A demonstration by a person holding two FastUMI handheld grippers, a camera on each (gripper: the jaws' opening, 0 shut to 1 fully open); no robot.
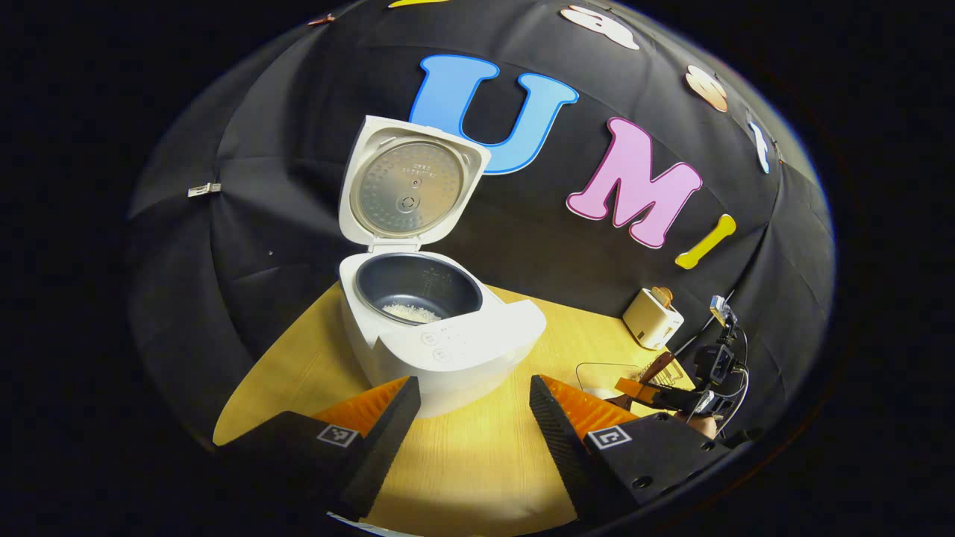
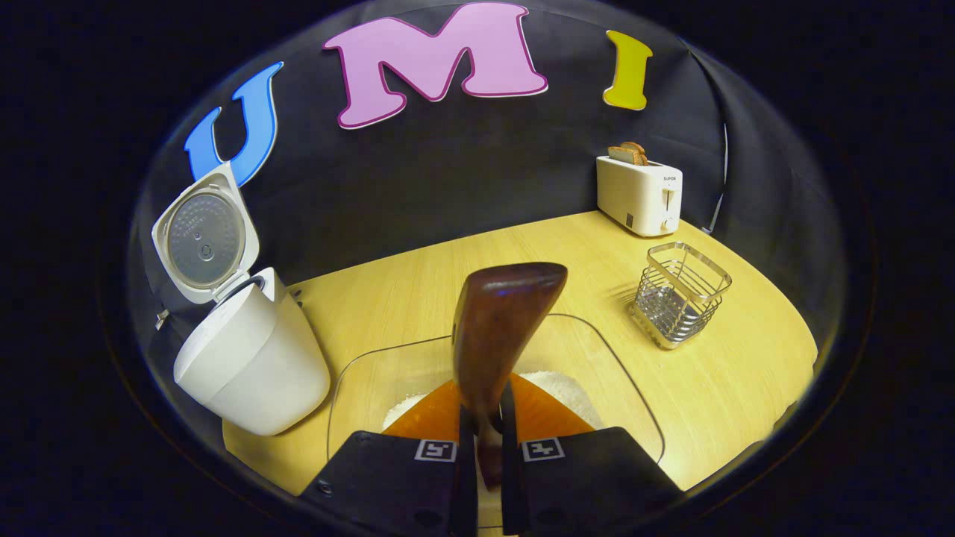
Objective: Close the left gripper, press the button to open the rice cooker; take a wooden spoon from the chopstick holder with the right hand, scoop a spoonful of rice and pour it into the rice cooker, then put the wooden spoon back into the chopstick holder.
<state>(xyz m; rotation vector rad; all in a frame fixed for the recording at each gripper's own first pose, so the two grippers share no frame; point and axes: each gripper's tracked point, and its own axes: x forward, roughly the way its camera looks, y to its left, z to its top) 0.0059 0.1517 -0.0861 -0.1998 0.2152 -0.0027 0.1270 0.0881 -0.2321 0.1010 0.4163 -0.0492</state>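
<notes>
The white rice cooker (image 1: 448, 350) stands on the wooden table with its lid (image 1: 406, 183) up; a little rice (image 1: 410, 313) lies in its dark inner pot. My left gripper (image 1: 474, 406) is open just in front of it, holding nothing. In the right gripper view the cooker (image 2: 250, 365) is at the left. My right gripper (image 2: 486, 425) is shut on the handle of the dark wooden spoon (image 2: 500, 328), which points forward over a clear glass container (image 2: 358, 373) with rice (image 2: 552, 384) in it. The wire chopstick holder (image 2: 679, 294) stands to the right.
A cream toaster (image 2: 640, 195) with toast in it stands at the back right by the booth wall. In the left gripper view the toaster (image 1: 651, 318) is at the right, with the other gripper and spoon (image 1: 656, 388) nearer the table's right edge.
</notes>
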